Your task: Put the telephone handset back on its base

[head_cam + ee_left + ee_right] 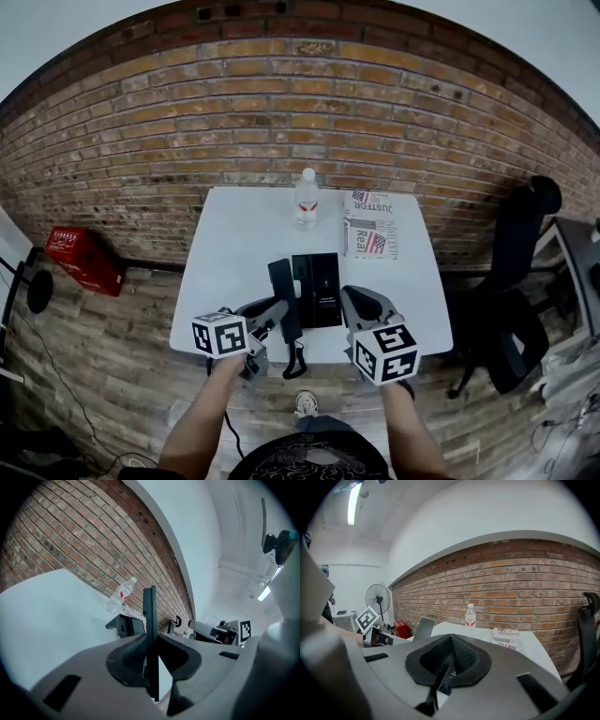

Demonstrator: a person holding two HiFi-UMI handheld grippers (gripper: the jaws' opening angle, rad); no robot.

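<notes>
The handset (284, 291) sits edge-on between the jaws of the left claw (274, 315), which is clamped on it across its thin sides. It is a slim black bar running out ahead of the pads and back past them. Its cord (296, 362) curls from the end nearest the person, over the table's front edge. Whether the bar rests on the table (234, 253) or rides just above it I cannot tell.

It looks like stiff, light plastic, smooth enough to swivel in the pads (the cord's pull at one end would encourage that). A hold near the middle of its length, as here, seems the sound one.

The base (317, 281), a flat black slab, lies just to the right of this claw, alongside the handset and between the two claws. The right claw (349, 298) is at the slab's far edge with its pads pressed together. A dark sliver shows in the slit behind them, pinched or merely seen through, I cannot say.

Well ahead of both claws stand a water bottle (307, 199) and a newspaper (368, 225).
</notes>
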